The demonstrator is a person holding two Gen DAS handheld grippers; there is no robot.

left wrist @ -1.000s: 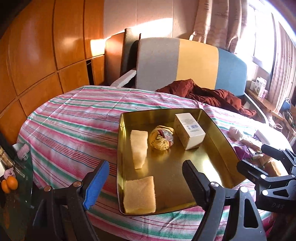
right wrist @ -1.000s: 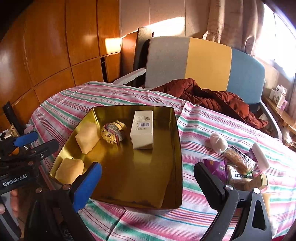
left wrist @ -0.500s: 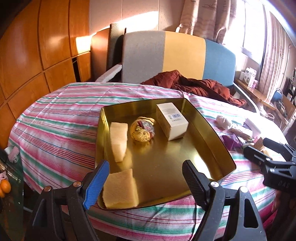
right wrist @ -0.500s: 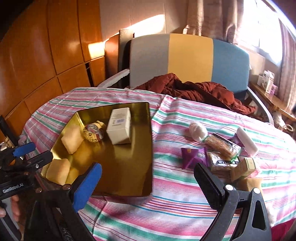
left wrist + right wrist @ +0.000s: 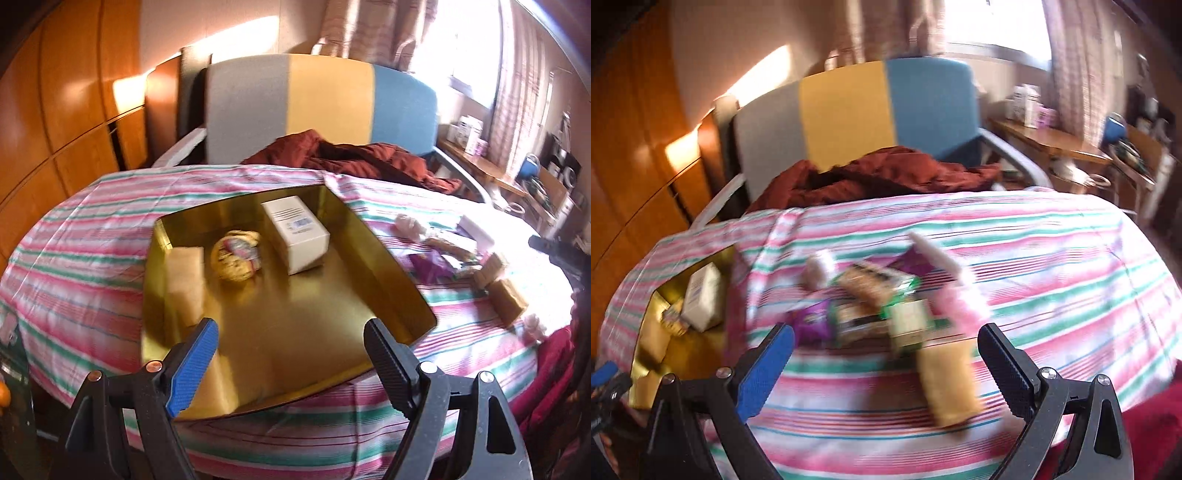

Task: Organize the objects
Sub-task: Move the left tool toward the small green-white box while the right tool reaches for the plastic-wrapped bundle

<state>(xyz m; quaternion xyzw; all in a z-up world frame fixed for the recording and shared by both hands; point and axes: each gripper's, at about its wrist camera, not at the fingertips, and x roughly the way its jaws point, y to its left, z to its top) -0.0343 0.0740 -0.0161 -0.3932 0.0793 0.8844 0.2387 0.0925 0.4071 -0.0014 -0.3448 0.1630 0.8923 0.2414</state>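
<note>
A gold tray (image 5: 380, 258) lies on the striped tablecloth and holds a white box (image 5: 297, 230), a wrapped round snack (image 5: 236, 254) and yellow sponge pieces (image 5: 184, 280). My left gripper (image 5: 291, 349) hovers open over the tray's near edge, holding nothing. In the right wrist view a blurred pile of loose items sits mid-table: a purple packet (image 5: 814, 325), a snack bar (image 5: 871, 282), a small box (image 5: 908, 325), a yellow sponge (image 5: 947, 384) and a white tube (image 5: 936, 254). My right gripper (image 5: 884, 360) stands open just in front of this pile. The tray (image 5: 646, 332) shows at the left.
A grey, yellow and blue chair back (image 5: 849, 110) with a dark red garment (image 5: 871, 177) stands behind the table. Wood panelling (image 5: 55, 110) covers the left wall. A side desk with boxes (image 5: 1030, 107) is at the right. The other gripper's tip (image 5: 554, 251) shows at right.
My right gripper has swung right, from above the tray to the pile of loose items. My left gripper has shifted slightly, so the tray sits more to the left and nearer.
</note>
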